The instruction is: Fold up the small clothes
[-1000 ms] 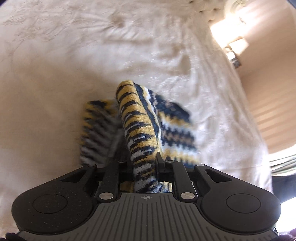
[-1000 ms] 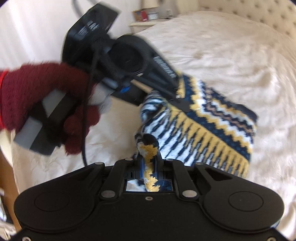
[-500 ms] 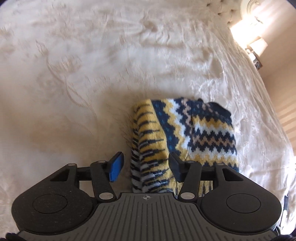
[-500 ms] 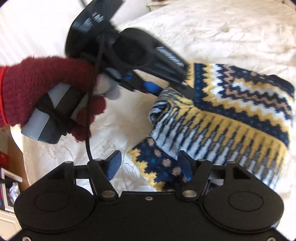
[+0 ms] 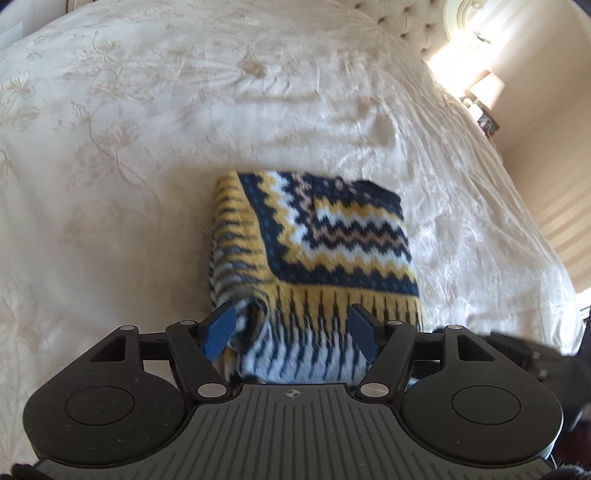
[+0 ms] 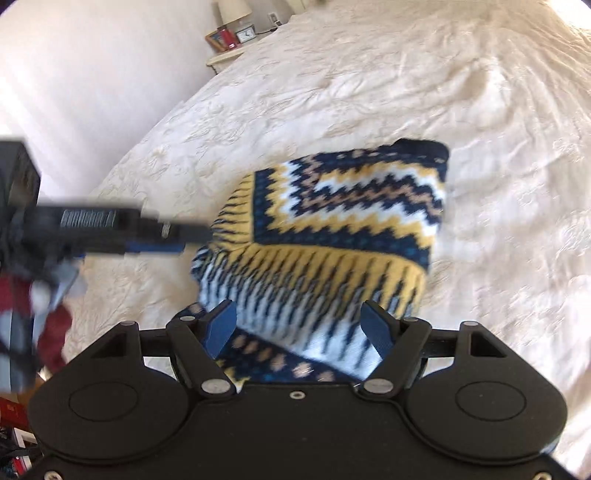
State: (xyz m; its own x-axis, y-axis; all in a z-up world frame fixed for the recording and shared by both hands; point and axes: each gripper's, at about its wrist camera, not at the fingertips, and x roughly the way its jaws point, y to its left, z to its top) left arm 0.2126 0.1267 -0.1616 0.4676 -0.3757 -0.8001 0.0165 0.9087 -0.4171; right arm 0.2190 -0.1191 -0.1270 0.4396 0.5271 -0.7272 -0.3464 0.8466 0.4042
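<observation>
A small knitted garment [image 5: 317,243] in navy, yellow and white zigzag lies folded on the cream bedspread [image 5: 147,147]. It also shows in the right wrist view [image 6: 332,236]. My left gripper [image 5: 291,326] is open, its blue pads on either side of the garment's near striped edge, holding nothing. My right gripper [image 6: 301,328] is open over the garment's near edge. The left gripper [image 6: 122,229] shows blurred in the right wrist view, at the garment's left side, held by a hand in a dark red glove [image 6: 51,332].
The bed has a tufted headboard [image 5: 413,22] at the back. A bedside table with a lamp [image 6: 231,11], a clock and a red frame stands beyond the bed's far left corner. Another lamp [image 5: 484,90] stands at the right.
Both grippers opened and let go of the garment, which was held lifted a second ago. It now lies flat and folded. Both grippers have drawn back slightly.
</observation>
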